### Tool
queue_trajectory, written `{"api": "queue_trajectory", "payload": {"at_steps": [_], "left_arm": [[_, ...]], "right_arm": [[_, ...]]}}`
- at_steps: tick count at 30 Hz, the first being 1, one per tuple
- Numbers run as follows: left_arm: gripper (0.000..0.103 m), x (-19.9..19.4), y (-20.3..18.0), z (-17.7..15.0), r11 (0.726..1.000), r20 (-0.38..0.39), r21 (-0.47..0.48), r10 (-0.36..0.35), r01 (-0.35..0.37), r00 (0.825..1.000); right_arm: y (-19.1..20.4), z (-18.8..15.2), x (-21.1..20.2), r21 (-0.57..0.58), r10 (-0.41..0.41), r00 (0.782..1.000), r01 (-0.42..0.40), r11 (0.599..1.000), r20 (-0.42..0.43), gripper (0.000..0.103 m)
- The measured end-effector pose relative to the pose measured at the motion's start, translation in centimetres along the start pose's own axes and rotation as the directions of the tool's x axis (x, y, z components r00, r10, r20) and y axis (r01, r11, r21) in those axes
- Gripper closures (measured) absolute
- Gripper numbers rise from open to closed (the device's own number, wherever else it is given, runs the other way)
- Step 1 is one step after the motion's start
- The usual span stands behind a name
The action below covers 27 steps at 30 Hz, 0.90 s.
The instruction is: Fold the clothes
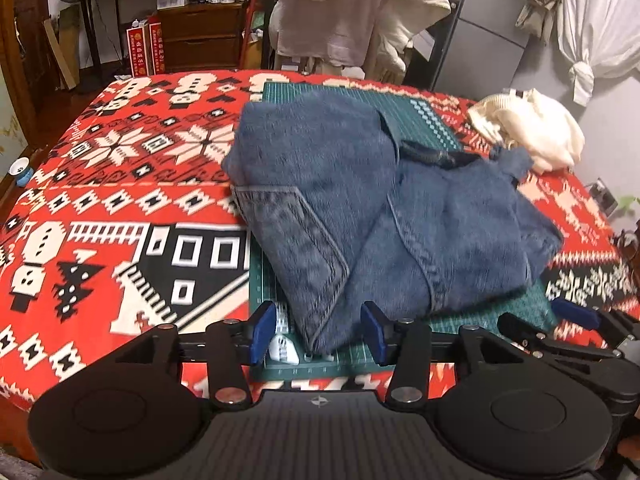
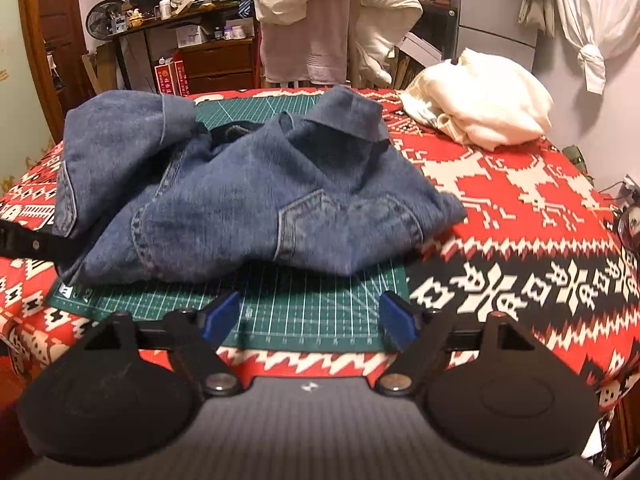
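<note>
Jeans point(image 2: 248, 200), faded blue, loosely folded and rumpled on green mat point(image 2: 304, 300); both grippers' jaws spread.

One blue denim garment point(image 2: 240, 196), one cream sweater point(image 2: 488, 108), one green cutting mat point(image 2: 304, 308), two grippers point(image 1: 318, 330) point(image 2: 310, 318)

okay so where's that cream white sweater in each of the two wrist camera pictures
Left wrist view: cream sweater lies crumpled at the upper right, beyond the jeans.
Right wrist view: cream sweater sits upper right, larger, on the red patterned blanket.
Shared landmark: the green cutting mat under the jeans.
</note>
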<state>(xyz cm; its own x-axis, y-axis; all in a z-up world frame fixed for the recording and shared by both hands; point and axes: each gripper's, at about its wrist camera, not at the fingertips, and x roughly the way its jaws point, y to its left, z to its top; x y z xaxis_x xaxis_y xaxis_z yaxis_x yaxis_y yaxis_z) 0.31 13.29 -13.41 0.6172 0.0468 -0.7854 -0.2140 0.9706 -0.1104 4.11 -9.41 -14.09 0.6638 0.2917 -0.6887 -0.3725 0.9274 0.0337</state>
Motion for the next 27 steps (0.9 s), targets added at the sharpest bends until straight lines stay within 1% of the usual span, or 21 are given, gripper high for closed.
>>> {"api": "queue_trajectory", "payload": {"at_steps": [4,8,11,13,14,16,17,18,19,20,21,22,24,27], "left_arm": [[0.051,0.5,-0.7,-0.8,0.999,-0.010,0.025,0.021,-0.021,1.000],[0.043,1.1,-1.5,-1.4,0.997,-0.011,0.059,0.051,-0.050,0.999],[0.043,1.9,-1.9,-1.9,0.993,-0.027,0.088,0.077,-0.075,0.997],[0.043,2.4,-2.1,-2.4,0.988,-0.030,0.119,0.106,-0.102,0.994],[0.041,2.6,-2.2,-2.6,0.985,-0.025,0.131,0.118,-0.114,0.993],[0.036,2.6,-2.3,-2.9,0.981,-0.006,0.146,0.133,-0.131,0.991],[0.032,2.7,-2.3,-2.9,0.979,0.001,0.151,0.140,-0.138,0.990],[0.025,2.8,-2.3,-2.9,0.977,0.007,0.153,0.152,-0.152,0.988],[0.020,2.9,-2.2,-2.9,0.974,0.013,0.153,0.167,-0.167,0.986],[0.010,3.1,-2.2,-3.0,0.971,0.019,0.154,0.182,-0.183,0.983],[0.002,3.2,-2.1,-3.0,0.970,0.023,0.149,0.192,-0.193,0.981],[0.000,3.3,-2.0,-3.0,0.969,0.025,0.143,0.200,-0.202,0.979],[0.000,3.4,-1.7,-3.0,0.969,0.027,0.132,0.209,-0.211,0.978],[0.000,3.4,-1.8,-3.0,0.966,0.036,0.143,0.214,-0.217,0.976]], "right_arm": [[0.3,-0.4,0.2,-0.005,-0.016,1.000,0.016,1.000,-0.002,0.016],[0.4,-0.5,0.8,-0.014,-0.040,0.999,0.040,0.999,-0.011,0.013],[0.5,-0.8,1.3,-0.007,-0.055,0.998,0.055,0.998,-0.021,0.010],[0.5,-1.0,1.6,-0.004,-0.066,0.998,0.066,0.998,-0.026,0.005],[0.5,-1.0,1.7,-0.004,-0.068,0.997,0.068,0.998,-0.027,0.004],[0.6,-1.1,1.8,-0.005,-0.071,0.997,0.071,0.997,-0.027,0.000],[0.6,-1.1,1.8,-0.001,-0.073,0.997,0.073,0.997,-0.027,0.000],[0.6,-1.1,1.9,0.002,-0.075,0.997,0.075,0.997,-0.027,0.000],[0.6,-1.1,1.9,0.005,-0.077,0.997,0.077,0.997,-0.027,0.000],[0.6,-1.2,1.8,0.006,-0.079,0.997,0.079,0.997,-0.027,0.000],[0.6,-1.2,1.8,0.007,-0.081,0.996,0.081,0.997,-0.026,0.000],[0.6,-1.2,1.8,0.008,-0.083,0.996,0.083,0.996,-0.026,0.000],[0.7,-1.2,1.8,0.011,-0.088,0.996,0.088,0.996,-0.026,0.000],[0.7,-1.3,1.7,0.013,-0.090,0.996,0.090,0.996,-0.024,0.000]]}}
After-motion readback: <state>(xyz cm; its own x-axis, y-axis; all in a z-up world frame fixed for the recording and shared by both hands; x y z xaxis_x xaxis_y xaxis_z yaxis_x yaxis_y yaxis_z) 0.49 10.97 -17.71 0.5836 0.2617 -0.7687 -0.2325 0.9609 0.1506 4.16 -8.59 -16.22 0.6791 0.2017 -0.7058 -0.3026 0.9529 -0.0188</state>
